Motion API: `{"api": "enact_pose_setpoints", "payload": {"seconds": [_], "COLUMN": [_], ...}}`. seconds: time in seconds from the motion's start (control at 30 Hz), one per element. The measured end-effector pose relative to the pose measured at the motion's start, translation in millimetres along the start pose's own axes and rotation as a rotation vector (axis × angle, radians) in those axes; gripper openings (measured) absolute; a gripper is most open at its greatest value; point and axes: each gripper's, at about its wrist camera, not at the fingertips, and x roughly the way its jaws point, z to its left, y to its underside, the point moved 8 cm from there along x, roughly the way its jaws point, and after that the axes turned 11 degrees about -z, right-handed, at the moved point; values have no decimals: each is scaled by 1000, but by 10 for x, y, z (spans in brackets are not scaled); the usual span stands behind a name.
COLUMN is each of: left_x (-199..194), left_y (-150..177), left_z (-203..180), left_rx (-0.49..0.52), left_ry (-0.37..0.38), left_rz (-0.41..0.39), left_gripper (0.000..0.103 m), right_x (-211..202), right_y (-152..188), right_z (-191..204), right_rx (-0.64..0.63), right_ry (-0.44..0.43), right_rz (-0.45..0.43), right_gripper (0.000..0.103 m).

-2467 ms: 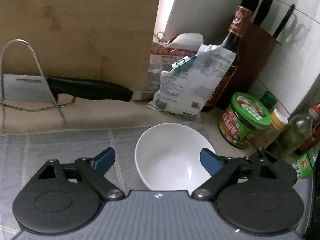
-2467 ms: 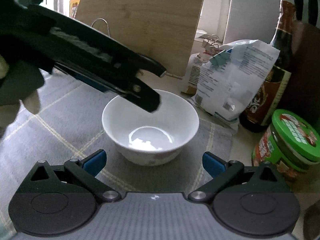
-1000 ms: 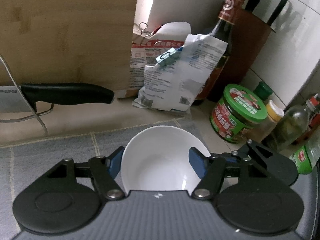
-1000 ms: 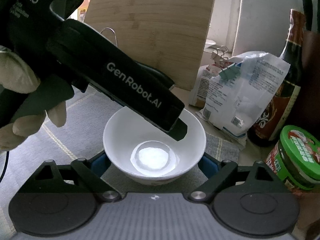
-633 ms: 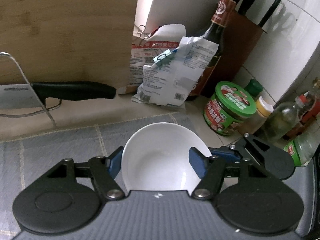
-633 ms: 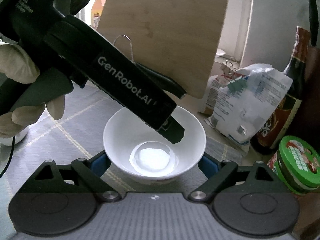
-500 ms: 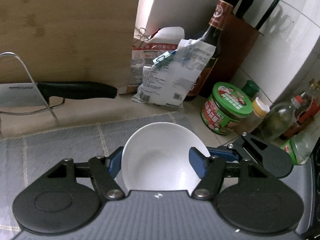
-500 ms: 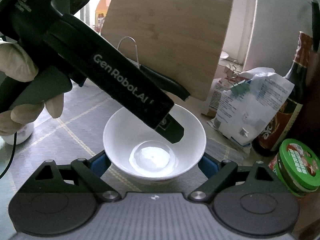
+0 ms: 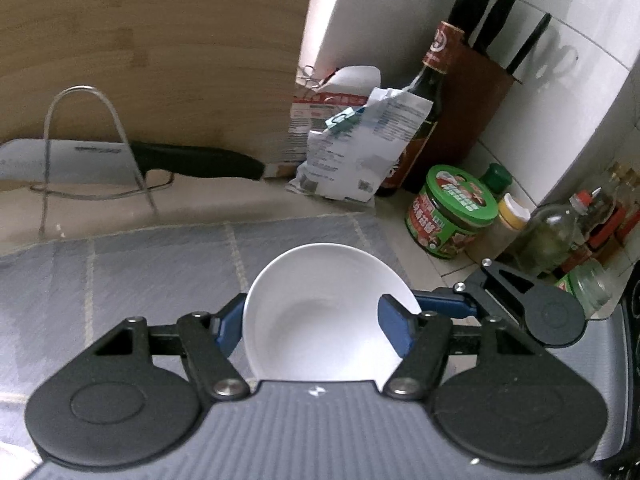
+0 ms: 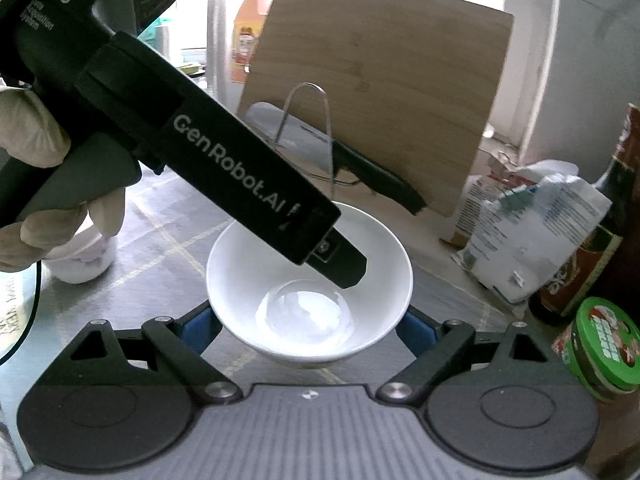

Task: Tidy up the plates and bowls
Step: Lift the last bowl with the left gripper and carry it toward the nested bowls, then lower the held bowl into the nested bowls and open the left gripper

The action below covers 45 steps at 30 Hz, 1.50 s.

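The bowl [image 10: 310, 276] looks like glossy white ceramic, smooth inside. The mat [image 9: 132, 276] is woven grey cloth, matt. The cutting board [image 10: 384, 92] is pale wood with a dull grain. The knife rack [image 9: 86, 148] is thin shiny metal wire. The jar lid [image 9: 460, 194] is smooth green plastic.

Bowl [image 9: 320, 304] before knife [image 9: 192, 160], jar [image 9: 450, 212] to its right

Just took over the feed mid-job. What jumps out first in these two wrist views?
The white bowl at centre, clamped by both the right gripper and left gripper, above the grey checked mat. Behind it, a cleaver rests in a wire rack against the upright wooden board.
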Motion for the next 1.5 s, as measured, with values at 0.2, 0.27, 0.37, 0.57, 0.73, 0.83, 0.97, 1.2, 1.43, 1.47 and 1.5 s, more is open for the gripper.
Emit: {"api": "enact_pose_setpoints", "payload": {"seconds": [0.2, 0.27, 0.37, 0.57, 0.73, 0.83, 0.97, 1.2, 1.43, 1.47, 1.5], "left_x": [-248, -337, -469, -749, -981, -1132, -1329, -1619, -1717, -1715, -1710], "left_y": [43, 55, 74, 106, 145, 154, 178, 302, 464, 484, 504], "left_z": [134, 192, 272, 467, 672, 795, 958, 1282, 1512, 1535, 1553], "left_rx": [-18, -26, -21, -27, -44, -50, -56, -98, -140, -143, -145], "left_ry": [-15, -17, -24, -44, -66, -84, -115, -166, -199, -201, -203], "left_rz": [-11, -13, -17, -29, -43, -55, -74, -89, -75, -70, -65], "left_gripper": [68, 68, 68, 68, 68, 69, 69, 69, 69, 69, 69], "right_x": [-24, -24, -14, 38, 121, 170, 251, 431, 548, 567, 585], "right_y": [-95, -129, -190, -314, -436, -533, -644, -747, -714, -704, -696], "right_z": [269, 365, 495, 771, 1030, 1182, 1383, 1750, 1952, 1976, 1990], "right_rx": [-17, -22, -31, -54, -76, -90, -105, -117, -109, -106, -103], "right_ry": [-25, -31, -44, -71, -101, -121, -152, -221, -269, -273, -276], "right_rz": [-7, -7, -10, -20, -23, -29, -34, -25, 10, 17, 24], "right_gripper": [95, 95, 95, 95, 95, 95, 95, 95, 95, 95, 95]}}
